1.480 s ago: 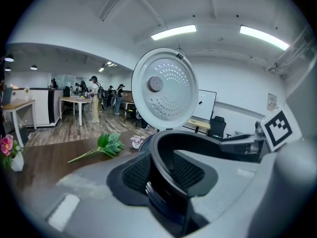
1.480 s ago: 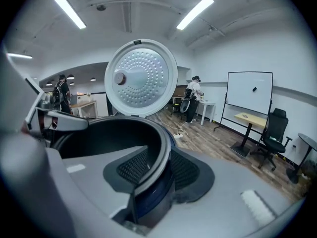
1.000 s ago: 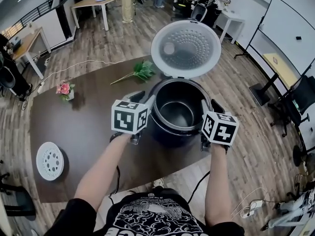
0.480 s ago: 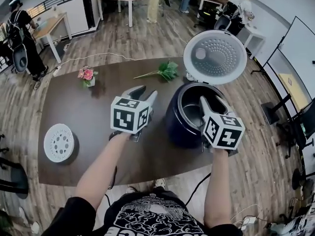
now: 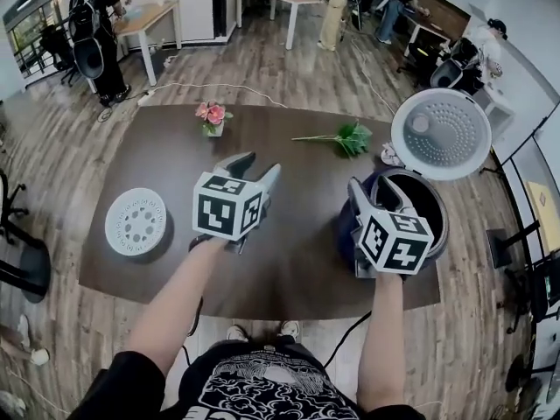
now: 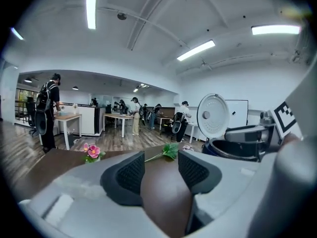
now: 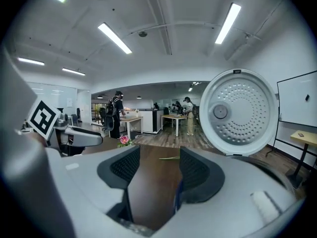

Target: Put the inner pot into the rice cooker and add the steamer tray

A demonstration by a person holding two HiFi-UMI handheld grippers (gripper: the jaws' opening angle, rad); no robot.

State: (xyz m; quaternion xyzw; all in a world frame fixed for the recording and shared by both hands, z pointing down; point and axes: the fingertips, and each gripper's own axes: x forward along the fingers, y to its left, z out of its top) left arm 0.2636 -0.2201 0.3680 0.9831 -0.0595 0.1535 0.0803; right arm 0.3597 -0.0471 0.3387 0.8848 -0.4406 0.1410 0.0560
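i see a dark table point(image 5: 297, 234): tray point(image 5: 136, 221) at its left end, pink flowers point(image 5: 211, 116) and a green sprig point(image 5: 346, 136) near the far edge, cooker point(image 5: 435, 215) at the right end.

- The left gripper point(image 5: 256, 166) hovers over the dark table point(image 5: 289, 261) at mid-frame. Its jaws have just been opening and stand apart with nothing between them.
- The right gripper point(image 5: 370, 191), right of centre, is in front of the rice cooker point(image 5: 440, 226). Its jaws have likewise just been opening and are empty.
- The cooker's white lid point(image 5: 440, 134) stands open at upper right.
- The white steamer tray point(image 5: 136, 221) lies at the table's left, well apart from both grippers.
- Pink flowers point(image 5: 211, 115) and a green sprig point(image 5: 348, 138) sit near the table's upper edge.
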